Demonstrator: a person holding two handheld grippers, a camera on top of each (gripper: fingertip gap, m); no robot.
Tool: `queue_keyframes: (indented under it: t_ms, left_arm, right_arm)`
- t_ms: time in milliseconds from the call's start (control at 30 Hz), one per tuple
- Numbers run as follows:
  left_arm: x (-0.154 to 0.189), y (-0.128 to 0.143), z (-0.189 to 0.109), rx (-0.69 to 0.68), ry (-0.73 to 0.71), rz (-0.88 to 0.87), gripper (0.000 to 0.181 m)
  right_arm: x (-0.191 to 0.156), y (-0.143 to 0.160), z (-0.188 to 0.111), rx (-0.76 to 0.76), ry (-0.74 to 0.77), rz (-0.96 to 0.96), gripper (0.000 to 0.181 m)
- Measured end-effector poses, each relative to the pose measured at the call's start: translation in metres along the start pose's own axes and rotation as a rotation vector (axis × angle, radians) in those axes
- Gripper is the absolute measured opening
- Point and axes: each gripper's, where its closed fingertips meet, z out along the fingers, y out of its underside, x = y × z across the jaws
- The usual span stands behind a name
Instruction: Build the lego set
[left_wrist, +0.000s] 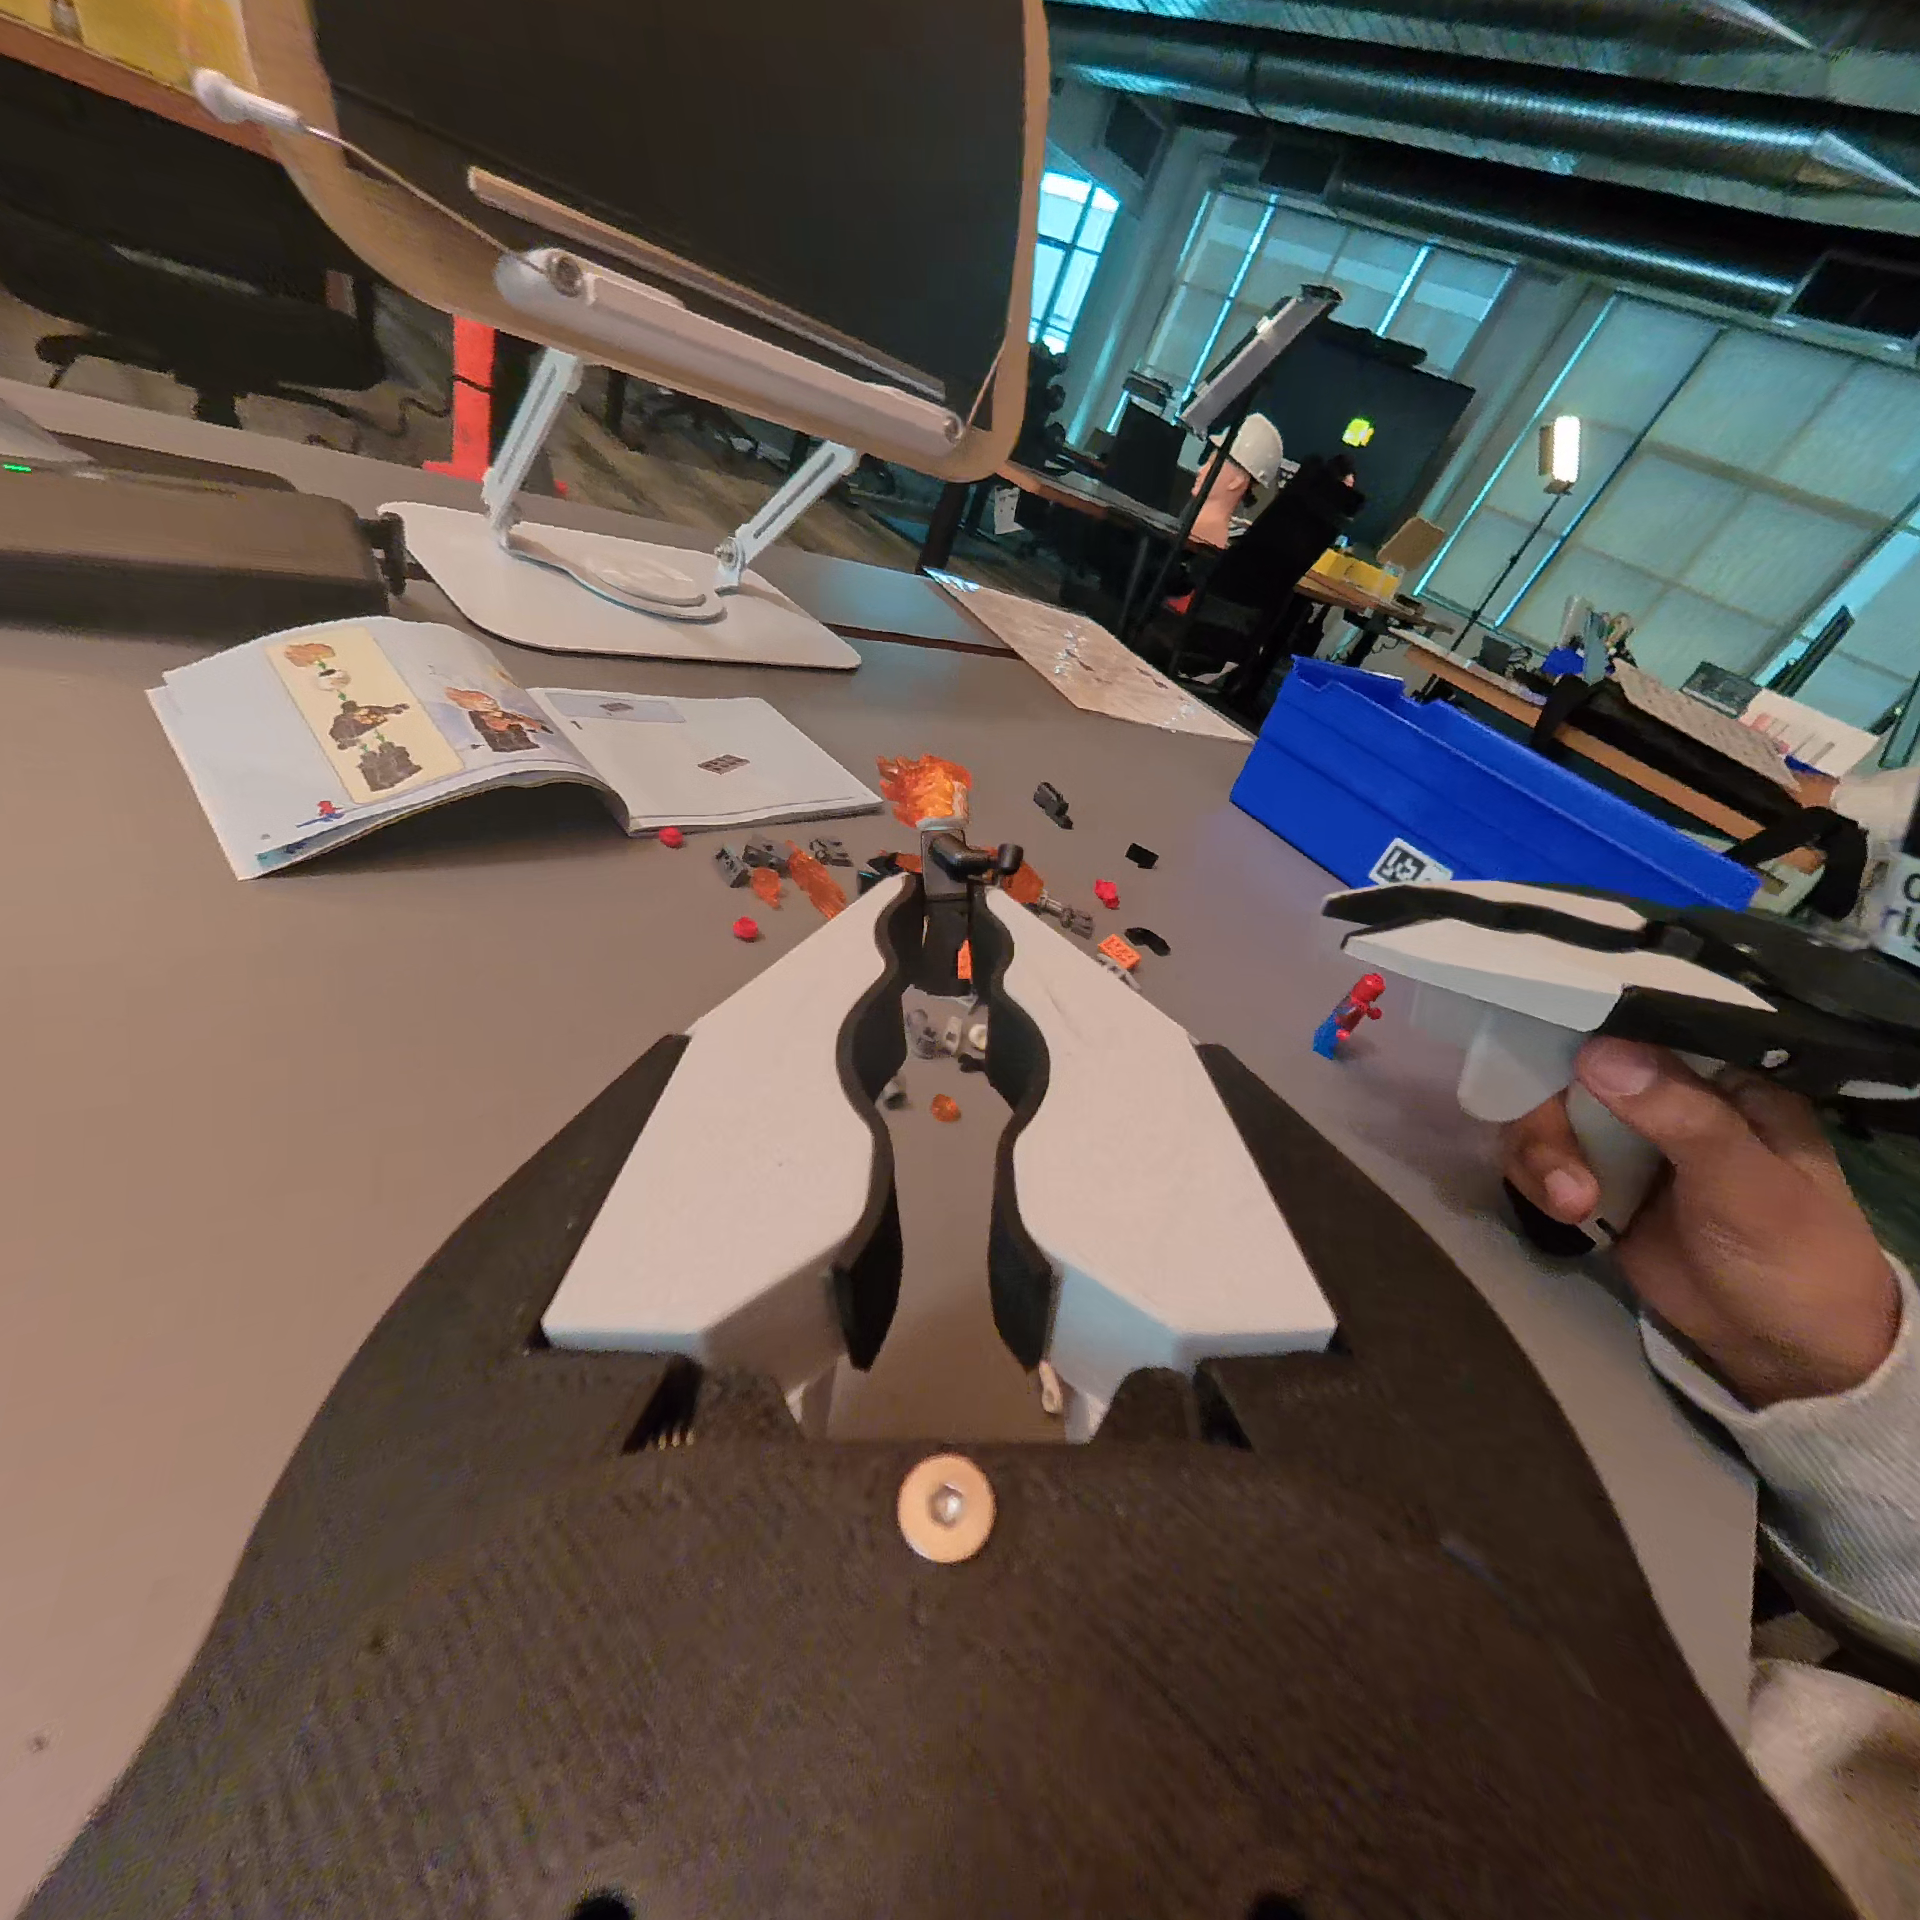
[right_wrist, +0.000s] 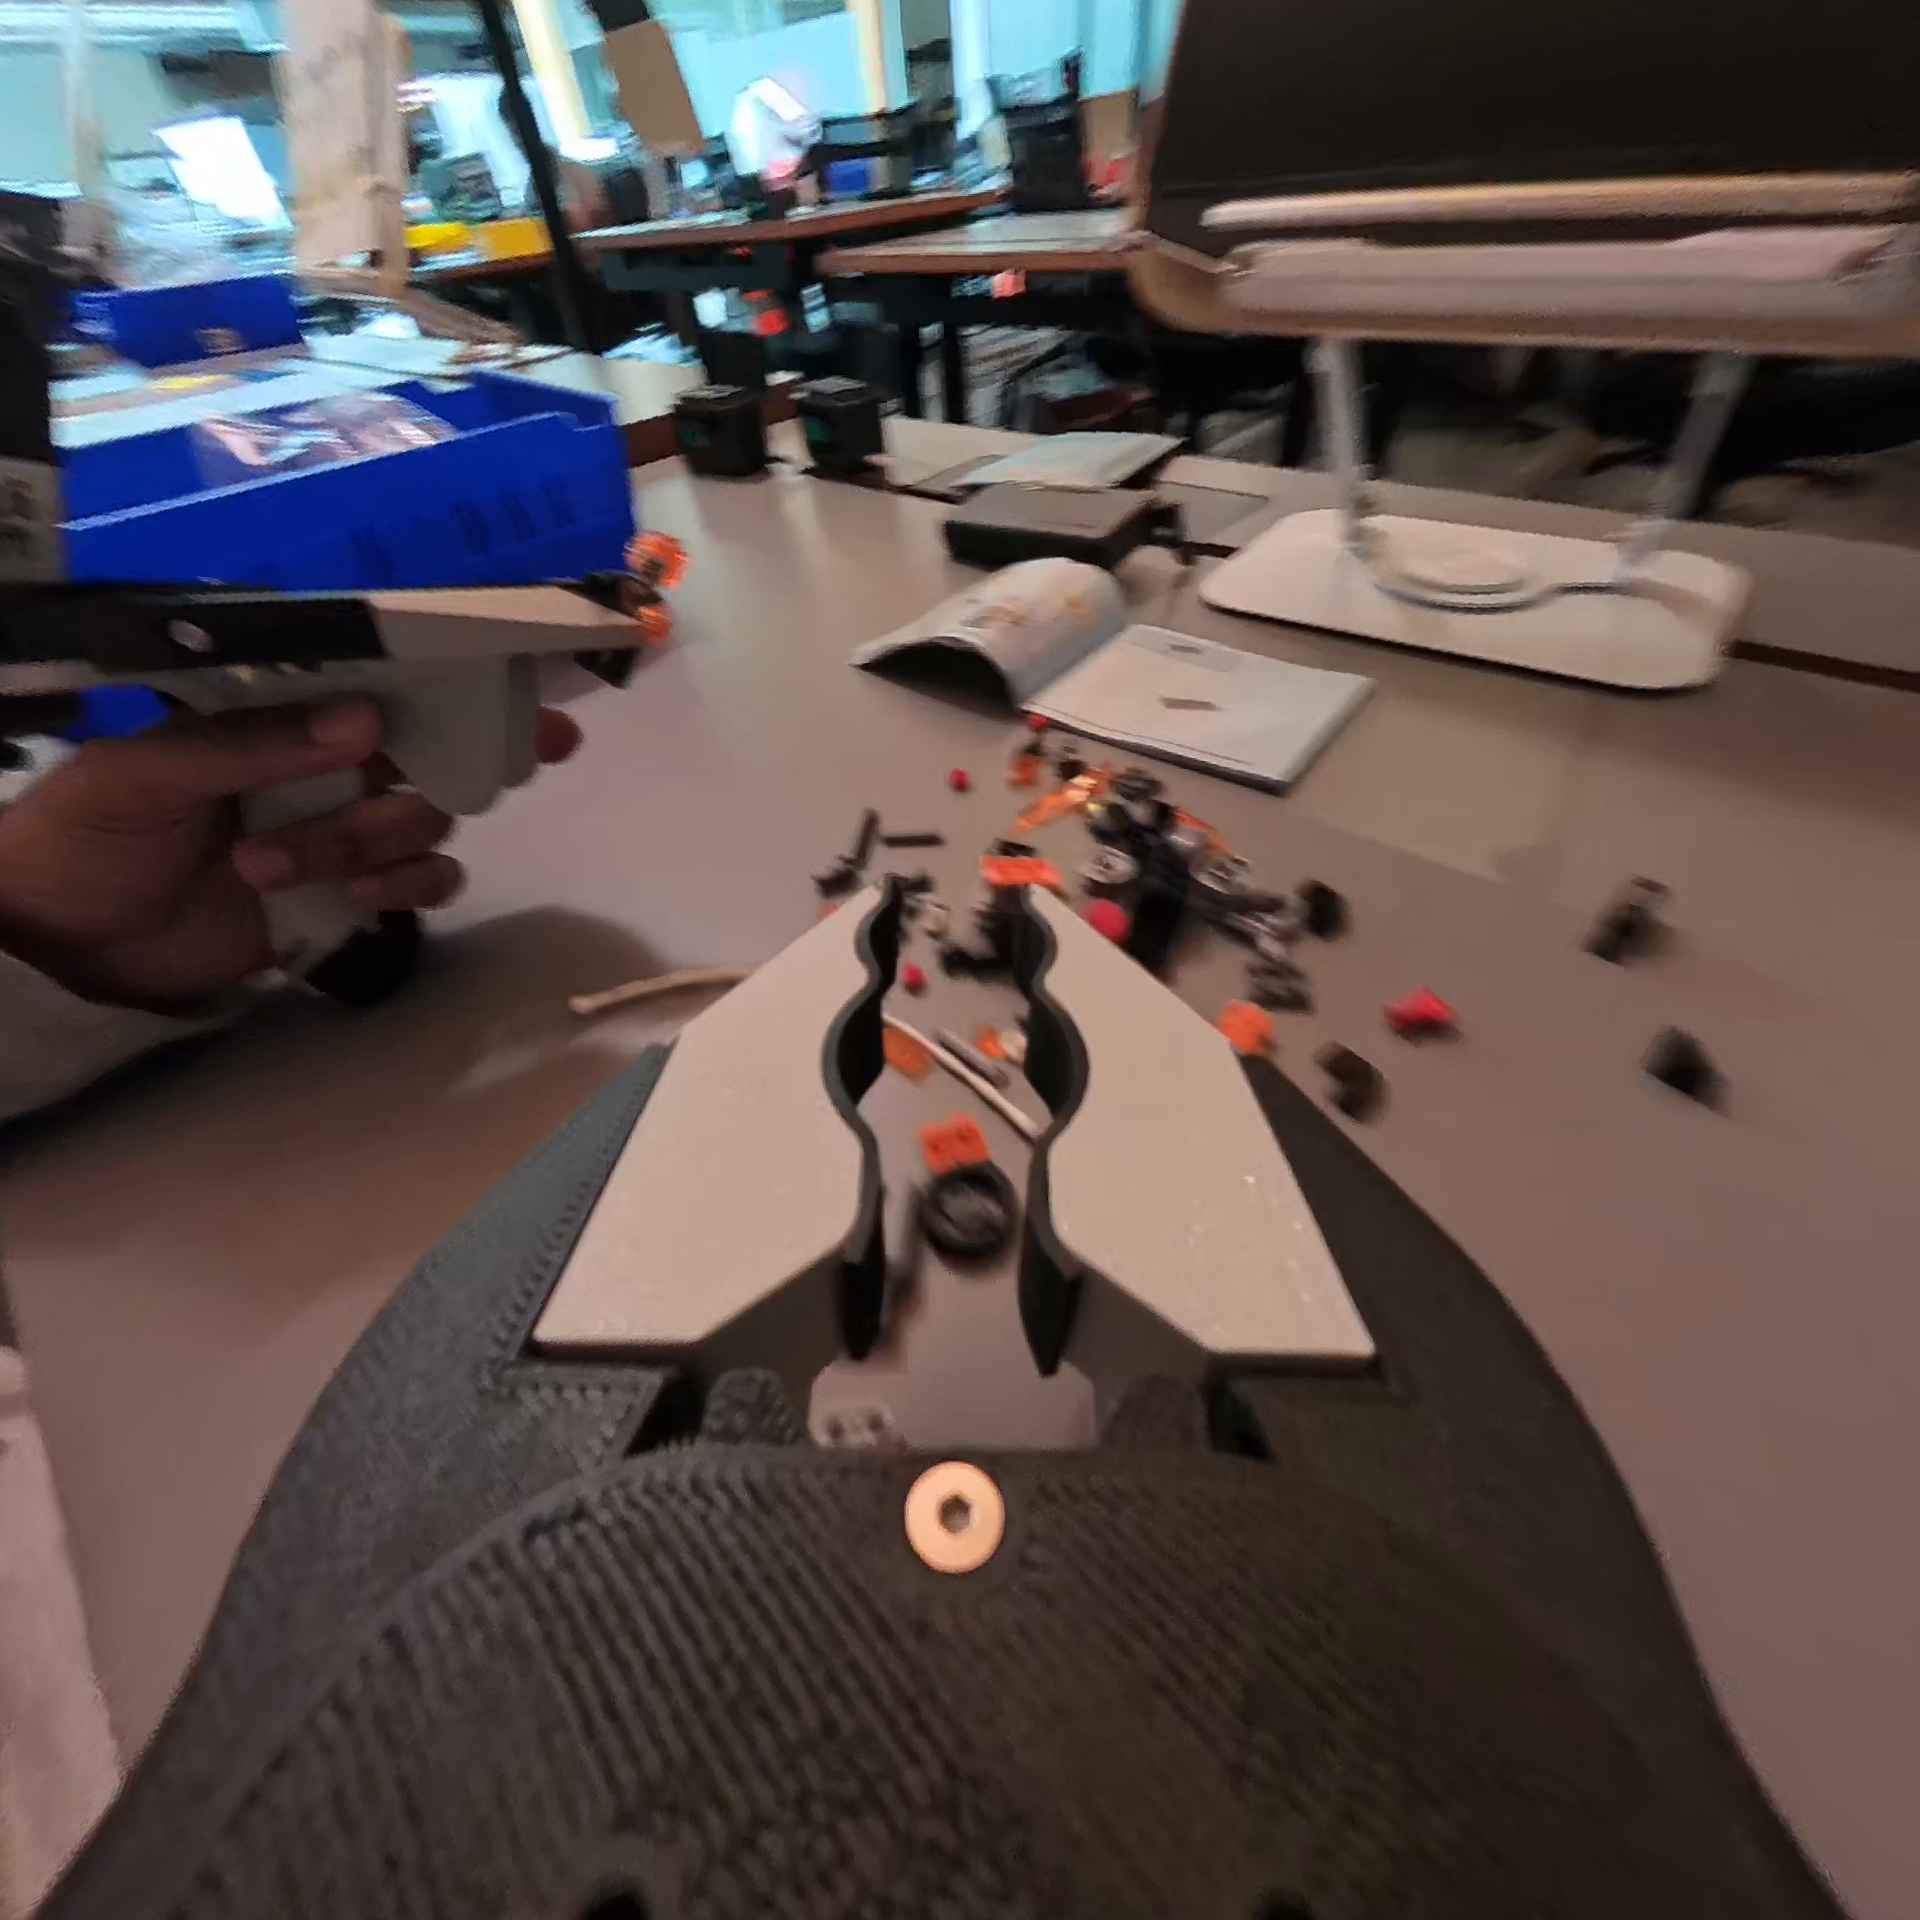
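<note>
My left gripper (left_wrist: 943, 891) is shut on a black minifigure with an orange flame head (left_wrist: 928, 792) and holds it upright above the grey table. It also shows at the left of the right wrist view (right_wrist: 636, 608), with the flame sticking out at its tip. Loose black, orange and red lego pieces (left_wrist: 831, 868) lie scattered under and beyond it. My right gripper (right_wrist: 956, 906) is open and empty, low over the same pile (right_wrist: 1132, 862), with a black tyre (right_wrist: 968, 1210) and an orange plate (right_wrist: 951, 1141) between its fingers. It shows from the side in the left wrist view (left_wrist: 1342, 923).
An open instruction booklet (left_wrist: 468, 727) lies at the back left. A red and blue minifigure (left_wrist: 1351, 1013) lies near the right gripper. A blue bin (left_wrist: 1475, 800) stands at the right. A white stand (left_wrist: 623, 592) carrying a dark screen is behind the booklet.
</note>
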Motion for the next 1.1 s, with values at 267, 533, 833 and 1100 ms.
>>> queue_keyframes:
  t_ms: [267,533,833,1100]
  left_arm:
    - [0.004,-0.008,-0.005,0.045,0.063,-0.043,0.004]
    - [0.008,-0.012,-0.008,0.069,0.068,-0.004,0.004]
    - [-0.006,-0.004,-0.005,0.020,0.000,-0.014,0.004]
    - [-0.011,-0.003,-0.005,0.016,-0.008,-0.055,0.004]
  right_arm:
    - [-0.036,-0.089,0.053,0.113,-0.086,-0.231,0.014]
    - [-0.010,-0.078,0.133,-0.057,-0.224,0.042,0.021]
    - [0.013,-0.003,0.162,-0.412,-0.148,0.019,0.021]
    - [0.019,0.034,0.176,-0.577,-0.110,-0.022,0.024]
